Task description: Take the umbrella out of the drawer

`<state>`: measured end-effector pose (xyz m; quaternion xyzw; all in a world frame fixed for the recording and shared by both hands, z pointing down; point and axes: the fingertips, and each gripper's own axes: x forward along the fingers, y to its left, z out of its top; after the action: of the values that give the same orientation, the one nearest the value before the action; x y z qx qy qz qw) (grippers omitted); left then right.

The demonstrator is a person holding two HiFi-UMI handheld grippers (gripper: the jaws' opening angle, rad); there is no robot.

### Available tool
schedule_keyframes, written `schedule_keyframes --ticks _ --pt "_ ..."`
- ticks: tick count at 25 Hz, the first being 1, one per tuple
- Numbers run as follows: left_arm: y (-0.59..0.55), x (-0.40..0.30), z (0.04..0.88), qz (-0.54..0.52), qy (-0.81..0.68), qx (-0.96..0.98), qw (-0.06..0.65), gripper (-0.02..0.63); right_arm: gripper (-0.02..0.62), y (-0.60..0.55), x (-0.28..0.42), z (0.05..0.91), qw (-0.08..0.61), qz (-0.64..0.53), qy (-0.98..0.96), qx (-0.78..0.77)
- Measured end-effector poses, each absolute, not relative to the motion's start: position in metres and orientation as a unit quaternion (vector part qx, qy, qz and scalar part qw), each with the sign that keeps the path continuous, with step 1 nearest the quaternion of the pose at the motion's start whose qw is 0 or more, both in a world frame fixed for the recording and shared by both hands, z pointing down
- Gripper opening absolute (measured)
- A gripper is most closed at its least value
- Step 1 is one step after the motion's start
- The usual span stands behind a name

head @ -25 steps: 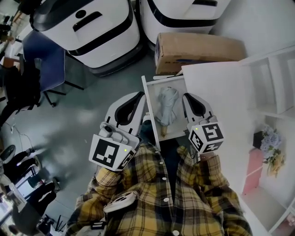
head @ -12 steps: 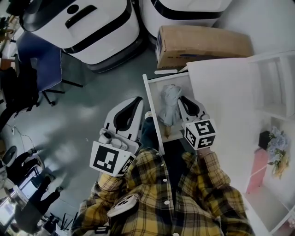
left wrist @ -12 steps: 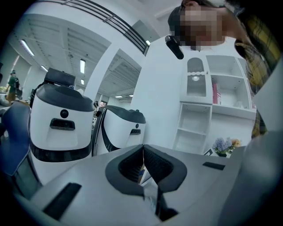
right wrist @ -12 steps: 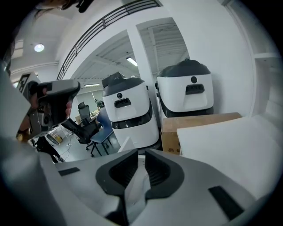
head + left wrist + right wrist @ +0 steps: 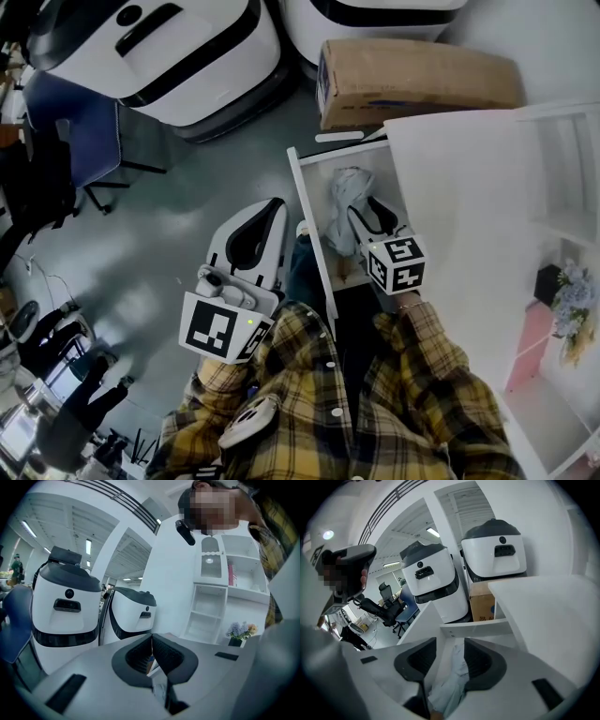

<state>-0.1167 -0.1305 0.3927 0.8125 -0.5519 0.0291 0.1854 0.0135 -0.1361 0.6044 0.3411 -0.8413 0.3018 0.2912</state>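
Nearest is one person's yellow plaid shirt (image 5: 375,403), with two hand-held grippers held out from it. The left hand-held gripper (image 5: 272,208) hangs over the grey floor (image 5: 169,244), just beside the drawer, its jaws pressed together with nothing between them. The right hand-held gripper (image 5: 361,211) dips into the one open drawer (image 5: 307,216). Its jaws have just been opening and now stand apart, one on each side of the umbrella without clamping it.

The single umbrella (image 5: 345,187) is pale, folded, and lies lengthwise inside the drawer, which is pulled out from under the white worktop (image 5: 459,187). One small bunch of flowers (image 5: 574,305) stands on the white shelves to the right.

Beyond the drawer's far end sits one cardboard box (image 5: 412,80). Two large white-and-black machines (image 5: 150,52) stand side by side past it, and one blue chair (image 5: 89,141) is off to the left.
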Motion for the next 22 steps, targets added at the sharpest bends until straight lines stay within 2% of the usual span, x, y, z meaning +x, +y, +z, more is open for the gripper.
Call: schedule_keyframes --ticks 5,9,12,22 --pt "-0.135 -0.108 0.401 0.032 -0.544 0.818 0.185 0.02 0.213 -0.128 0.013 0.639 0.319 0.32 -0.822 0.345" --pt "-0.14 -0.106 0.405 0.029 -0.539 0.821 0.185 0.02 0.292 -0.121 0.013 0.669 0.345 0.331 -0.805 0.352" --pt "-0.143 -0.105 0.407 0.029 -0.538 0.821 0.186 0.02 0.324 -0.115 0.015 0.689 0.364 0.34 -0.79 0.357" --pt "-0.147 -0.101 0.427 0.05 -0.533 0.825 0.183 0.02 0.37 -0.105 0.028 0.733 0.387 0.375 -0.749 0.385"
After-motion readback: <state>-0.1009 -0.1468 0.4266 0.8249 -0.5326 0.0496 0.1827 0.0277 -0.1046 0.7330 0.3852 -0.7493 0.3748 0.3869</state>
